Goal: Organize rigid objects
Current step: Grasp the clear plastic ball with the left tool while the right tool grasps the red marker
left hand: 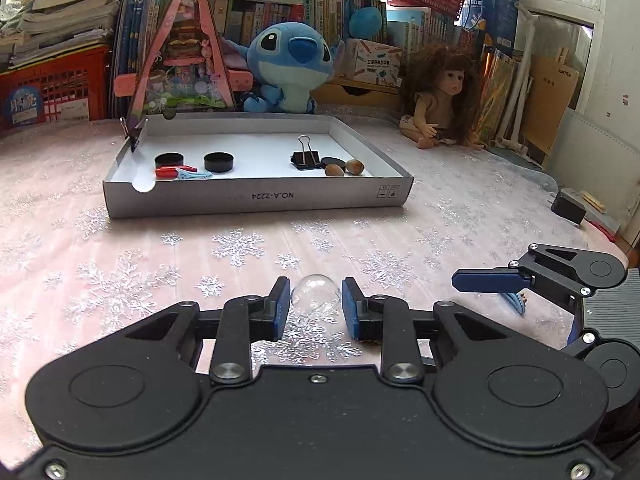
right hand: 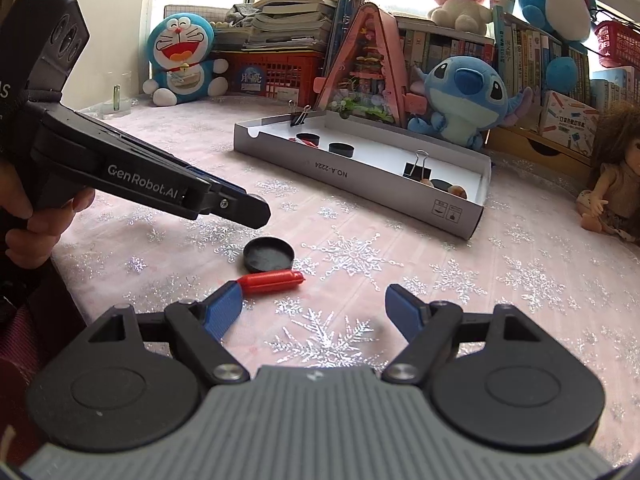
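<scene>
My left gripper (left hand: 316, 306) is shut on a small clear ball (left hand: 316, 294), which rests on the pink snowflake cloth (left hand: 240, 248) with a blue pad on each side. In the right wrist view my right gripper (right hand: 314, 300) stands open and low over the cloth, with nothing between its fingers. A red cylinder (right hand: 272, 280) lies just beyond its left fingertip, and a black cap (right hand: 268, 254) lies behind that. The grey cardboard tray (left hand: 256, 198) holds two black caps (left hand: 218, 161), a red piece (left hand: 166, 172), a black binder clip (left hand: 306, 158) and two nuts (left hand: 354, 166).
A blue comb-like piece (left hand: 516, 302) lies under a right gripper finger (left hand: 492, 280). A hand (right hand: 28, 216) holds the left gripper. A Stitch plush (left hand: 288, 68), a doll (left hand: 440, 96), a pink triangular model (left hand: 184, 60) and books line the back. A black box (left hand: 568, 206) sits at the right edge.
</scene>
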Available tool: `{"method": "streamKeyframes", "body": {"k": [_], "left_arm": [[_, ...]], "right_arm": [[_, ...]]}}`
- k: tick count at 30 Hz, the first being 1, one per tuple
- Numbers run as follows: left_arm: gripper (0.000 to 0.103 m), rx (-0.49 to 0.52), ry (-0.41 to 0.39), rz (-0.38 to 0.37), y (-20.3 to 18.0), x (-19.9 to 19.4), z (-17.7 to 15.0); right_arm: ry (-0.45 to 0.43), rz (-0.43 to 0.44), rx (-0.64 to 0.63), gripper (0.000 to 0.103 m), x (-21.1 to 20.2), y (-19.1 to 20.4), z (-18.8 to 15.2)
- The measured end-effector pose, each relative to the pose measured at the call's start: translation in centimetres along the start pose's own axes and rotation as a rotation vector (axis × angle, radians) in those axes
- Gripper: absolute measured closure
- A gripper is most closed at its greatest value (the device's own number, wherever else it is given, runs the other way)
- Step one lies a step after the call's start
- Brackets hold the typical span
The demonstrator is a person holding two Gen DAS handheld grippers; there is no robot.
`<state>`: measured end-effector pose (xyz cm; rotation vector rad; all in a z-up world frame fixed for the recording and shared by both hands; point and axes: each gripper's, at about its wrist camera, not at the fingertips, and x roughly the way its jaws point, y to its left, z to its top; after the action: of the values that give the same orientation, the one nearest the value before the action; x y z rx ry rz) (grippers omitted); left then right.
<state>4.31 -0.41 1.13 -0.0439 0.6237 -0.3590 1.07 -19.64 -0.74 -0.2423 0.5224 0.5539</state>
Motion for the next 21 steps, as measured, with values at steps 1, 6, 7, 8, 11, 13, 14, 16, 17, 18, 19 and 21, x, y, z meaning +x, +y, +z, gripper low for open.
{"method": "streamKeyframes", "body": {"k": [1,6,7,8,11,13,14,16,17,18,19,21], "left_arm": [[0.077,0.004,-0.002,0.016,0.1,-0.1,0.0],[0.077,0.014,-0.002,0.072,0.4,-0.2,-0.6],[0.077,0.012,-0.001,0.077,0.5,-0.2,-0.7],[0.077,0.009,0.001,0.08,0.6,-0.2,-0.8],[0.077,0.006,0.004,0.086,0.7,-0.1,-1.0],[0.077,0.006,0.003,0.091,0.6,-0.1,-1.1],[0.077,0.008,0.003,0.091,0.6,-0.1,-1.2],[0.077,0.009,0.002,0.092,0.6,-0.2,-1.2],[0.077,0.011,0.001,0.092,0.6,-0.2,-1.2],[0.077,0.014,0.0,0.094,0.5,-0.2,-1.3],[0.077,0.016,-0.002,0.097,0.5,-0.2,-1.3],[0.077,0.019,-0.005,0.099,0.4,-0.2,-1.4]], "right_arm": [[-0.002,0.011,0.0,0.016,0.1,0.0,0.1],[0.003,0.05,0.007,0.017,0.2,0.4,0.2],[0.003,0.053,0.013,0.017,0.2,0.5,0.2],[0.003,0.057,0.02,0.018,0.2,0.5,0.1],[-0.005,0.07,0.053,0.019,0.1,0.5,0.1],[-0.01,0.075,0.055,0.021,0.1,0.6,0.1],[-0.01,0.076,0.055,0.022,0.2,0.6,0.1],[-0.011,0.08,0.061,0.024,0.3,0.5,0.2],[-0.01,0.083,0.065,0.024,0.3,0.5,0.2],[-0.011,0.086,0.068,0.026,0.4,0.4,0.2],[-0.012,0.088,0.074,0.028,0.4,0.4,0.2],[-0.012,0.095,0.087,0.032,0.6,0.3,0.2]]}}
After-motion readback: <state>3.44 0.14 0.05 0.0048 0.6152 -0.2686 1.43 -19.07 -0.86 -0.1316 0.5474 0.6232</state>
